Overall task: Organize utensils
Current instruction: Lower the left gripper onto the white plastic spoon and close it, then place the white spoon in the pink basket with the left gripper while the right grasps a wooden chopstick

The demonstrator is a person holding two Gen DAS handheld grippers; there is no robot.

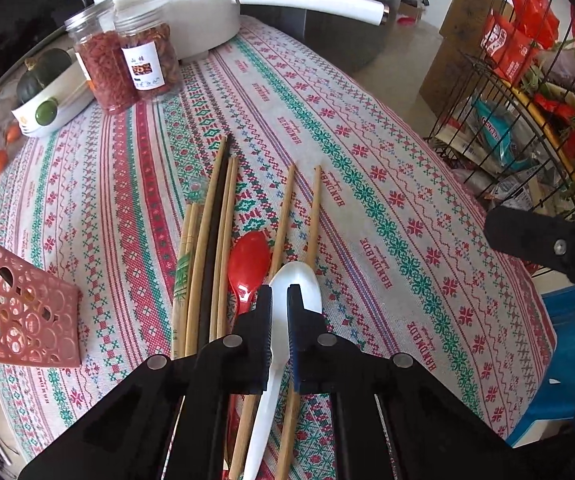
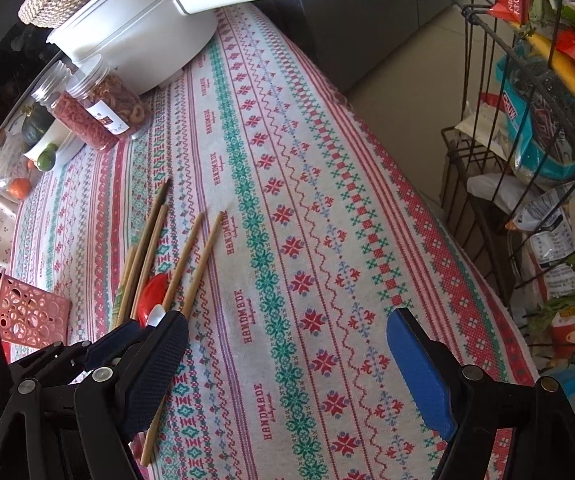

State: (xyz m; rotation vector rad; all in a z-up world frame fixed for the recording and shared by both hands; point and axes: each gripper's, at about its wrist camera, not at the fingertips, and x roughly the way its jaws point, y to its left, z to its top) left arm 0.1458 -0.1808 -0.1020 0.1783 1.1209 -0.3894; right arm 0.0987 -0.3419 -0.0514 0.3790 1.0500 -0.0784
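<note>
One hand-held gripper (image 1: 278, 290) clamps the white spoon (image 1: 301, 280).

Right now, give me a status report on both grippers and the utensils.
Left gripper shut on white spoon. Right gripper open, empty. Red spoon and chopsticks lie alongside; pink basket at left.

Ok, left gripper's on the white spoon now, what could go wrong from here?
1. The left gripper holds the white spoon at its narrow neck, so it may twist or slip when lifted.
2. The spoon lies across two chopsticks, with the red spoon alongside; lifting could drag or scatter them.
3. The pink basket sits far left, so the carry crosses the chopstick bundle.
</note>
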